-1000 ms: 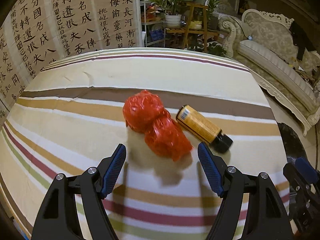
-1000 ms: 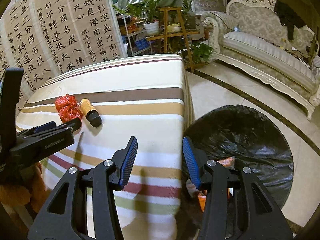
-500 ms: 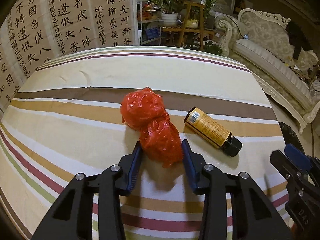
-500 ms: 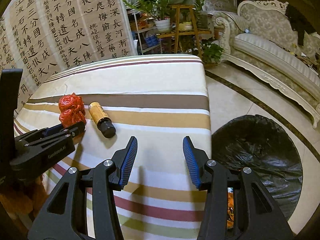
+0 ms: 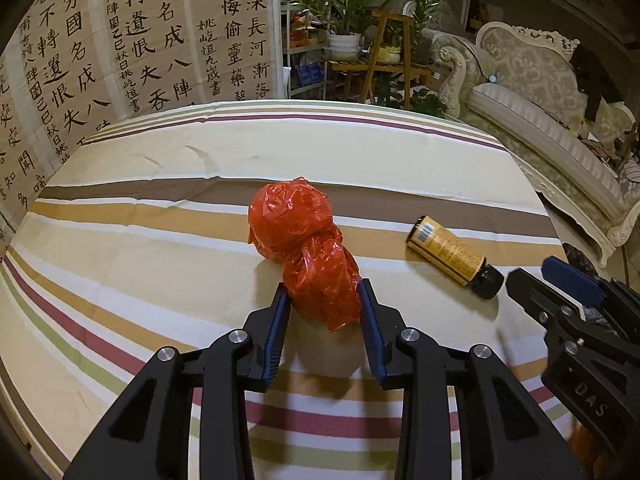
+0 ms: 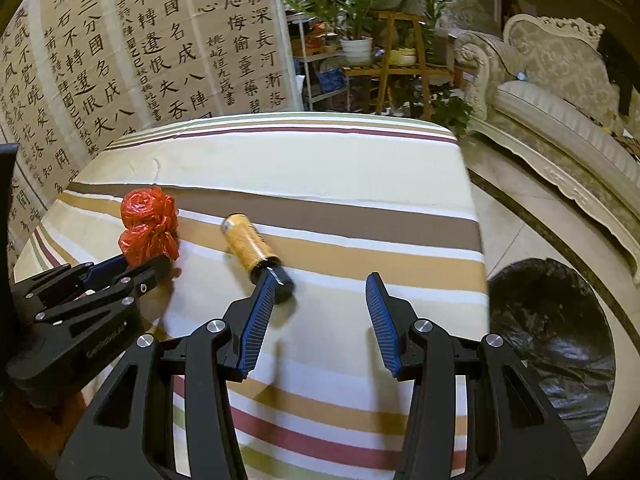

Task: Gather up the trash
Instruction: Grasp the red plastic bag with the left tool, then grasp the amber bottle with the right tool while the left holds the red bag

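A crumpled red plastic bag point(image 5: 308, 256) lies on the striped tablecloth point(image 5: 160, 248). My left gripper point(image 5: 323, 300) is shut on the near end of the red plastic bag. The bag also shows in the right wrist view point(image 6: 149, 227), with the left gripper point(image 6: 132, 268) against it. A yellow bottle with a black cap point(image 5: 452, 257) lies on its side to the right of the bag. In the right wrist view the bottle point(image 6: 252, 250) lies just beyond my open, empty right gripper point(image 6: 320, 288), its cap by the left fingertip point(image 6: 266, 284).
A bin lined with a black bag point(image 6: 556, 340) stands on the floor right of the table. A pale sofa point(image 6: 560, 120) runs along the right. Calligraphy panels point(image 5: 120, 40) and a plant stand point(image 5: 380, 60) are behind the table.
My left gripper closed from wide open onto the red bag. My right gripper swung left from over the bin to the table, close to the bottle's cap.
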Demonstrator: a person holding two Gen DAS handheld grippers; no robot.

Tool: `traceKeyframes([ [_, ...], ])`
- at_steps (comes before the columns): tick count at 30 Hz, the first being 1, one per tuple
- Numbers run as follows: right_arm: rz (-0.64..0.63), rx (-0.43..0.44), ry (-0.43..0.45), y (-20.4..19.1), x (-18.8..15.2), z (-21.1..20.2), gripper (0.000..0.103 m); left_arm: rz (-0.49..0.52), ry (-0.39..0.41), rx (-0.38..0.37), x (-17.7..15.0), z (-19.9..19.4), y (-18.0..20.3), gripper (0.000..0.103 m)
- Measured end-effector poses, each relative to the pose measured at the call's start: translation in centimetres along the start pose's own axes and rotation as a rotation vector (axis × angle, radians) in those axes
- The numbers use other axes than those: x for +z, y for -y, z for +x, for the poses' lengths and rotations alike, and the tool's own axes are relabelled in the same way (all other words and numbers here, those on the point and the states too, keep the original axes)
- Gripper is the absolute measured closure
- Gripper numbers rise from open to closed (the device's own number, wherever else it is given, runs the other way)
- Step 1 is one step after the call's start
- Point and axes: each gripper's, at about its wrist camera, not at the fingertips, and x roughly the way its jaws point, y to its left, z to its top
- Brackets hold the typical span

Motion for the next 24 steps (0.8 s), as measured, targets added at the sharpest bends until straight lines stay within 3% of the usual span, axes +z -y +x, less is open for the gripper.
traceKeyframes([
  [17,-0.090,0.018,-0.043,-3.8,1.4,3.2,0.057,-0.015,-0.015,0.014,-0.7,-0.3,-3.4,0.068],
  [21,-0.092,0.017,-0.059,-3.9,1.2,3.4,0.071,-0.023,-0.016,0.009,-0.9,-0.3,-3.8,0.068],
  [24,-0.092,0.015,-0.062,-3.8,1.0,3.4,0.074,-0.026,-0.019,0.001,-1.0,-0.3,-3.9,0.068],
])
